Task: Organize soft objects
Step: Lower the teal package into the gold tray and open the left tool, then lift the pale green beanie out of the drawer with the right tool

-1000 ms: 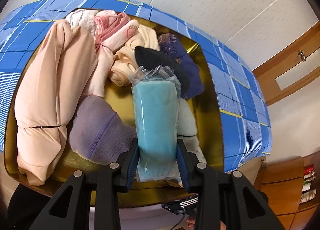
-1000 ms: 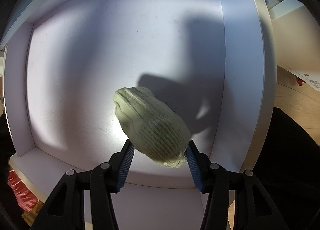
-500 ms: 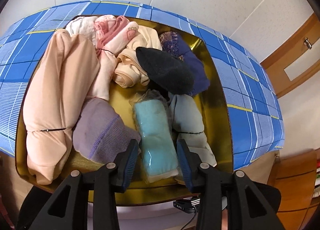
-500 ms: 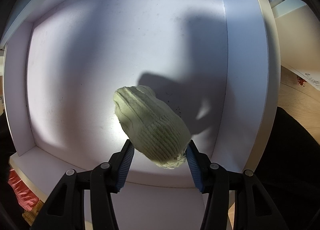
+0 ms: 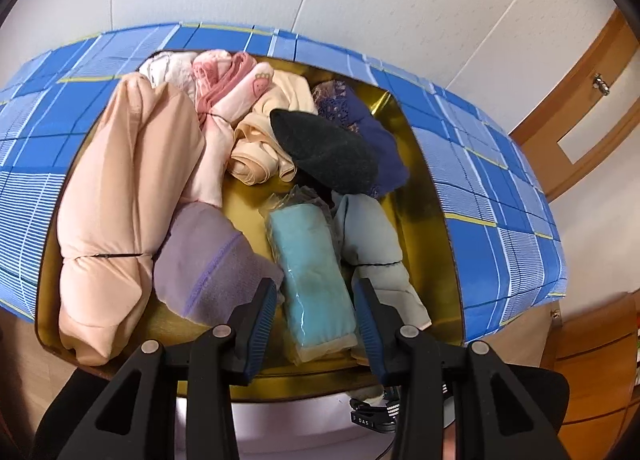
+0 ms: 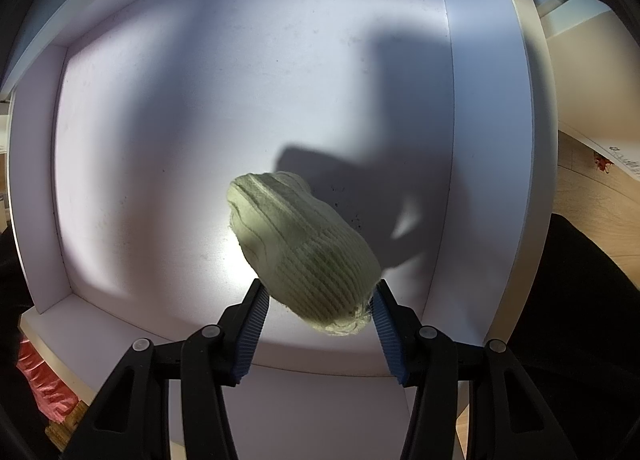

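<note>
Teal packet [image 5: 314,280] lies in the gold box [image 5: 430,196], near its front edge, long axis running straight away from the left gripper [image 5: 316,324], whose jaws stand apart astride it. Right gripper [image 6: 318,324] pinches the green knit bundle [image 6: 304,256] over the white shelf [image 6: 160,140].

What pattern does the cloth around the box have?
Blue plaid with white and yellow lines, on the cloth around the box; left wrist view.

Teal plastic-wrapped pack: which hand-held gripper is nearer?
Left. The left hand-held gripper straddles the teal pack in the box, open. The right hand-held gripper is at a white shelf with a green knit roll.
</note>
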Motion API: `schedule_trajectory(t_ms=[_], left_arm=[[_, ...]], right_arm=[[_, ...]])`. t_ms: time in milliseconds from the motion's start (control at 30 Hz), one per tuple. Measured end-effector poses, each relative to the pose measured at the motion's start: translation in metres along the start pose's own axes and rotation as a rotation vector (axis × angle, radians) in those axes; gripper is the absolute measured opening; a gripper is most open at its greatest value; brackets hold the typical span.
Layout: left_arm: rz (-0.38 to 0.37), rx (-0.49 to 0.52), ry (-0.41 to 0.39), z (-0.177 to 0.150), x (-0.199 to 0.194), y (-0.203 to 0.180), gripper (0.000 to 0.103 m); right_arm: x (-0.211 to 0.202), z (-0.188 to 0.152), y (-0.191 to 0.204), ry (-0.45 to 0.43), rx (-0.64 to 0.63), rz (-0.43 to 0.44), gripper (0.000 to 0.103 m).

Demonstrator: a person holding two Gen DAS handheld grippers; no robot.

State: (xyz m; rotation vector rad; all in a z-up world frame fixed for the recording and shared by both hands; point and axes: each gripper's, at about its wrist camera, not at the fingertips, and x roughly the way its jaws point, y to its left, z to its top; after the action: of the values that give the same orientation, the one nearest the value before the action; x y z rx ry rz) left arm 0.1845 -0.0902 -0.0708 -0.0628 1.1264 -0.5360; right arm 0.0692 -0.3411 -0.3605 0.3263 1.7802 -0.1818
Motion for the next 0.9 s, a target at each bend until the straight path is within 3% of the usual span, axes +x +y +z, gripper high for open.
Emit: schedule_trajectory(t_ms=[267,500,667,900], left_arm=[[-0.001,0.139,-0.142,-0.039,-0.038,-0.006,0.040],[-0.013,0.177,-0.210,-0.078,-0.054,0.005,0.040],[0.011,0.204,-0.147,-0.111,-0.036,0.016,0.040],[0.039,0.134,-0.034,-0.143,0.009,0.044,0.040]], right_arm=[[0.001,-0.001,-0.001,0.000,-0.003,-0.004,0.053],[-0.001,-0.006,0.002,-0.002,0.000,-0.012,0.053],[-0.005,-0.007,0.003,-0.006,-0.001,-0.013,0.052],[-0.015,-0.011,0.001,-0.030,-0.032,-0.026,0.046]])
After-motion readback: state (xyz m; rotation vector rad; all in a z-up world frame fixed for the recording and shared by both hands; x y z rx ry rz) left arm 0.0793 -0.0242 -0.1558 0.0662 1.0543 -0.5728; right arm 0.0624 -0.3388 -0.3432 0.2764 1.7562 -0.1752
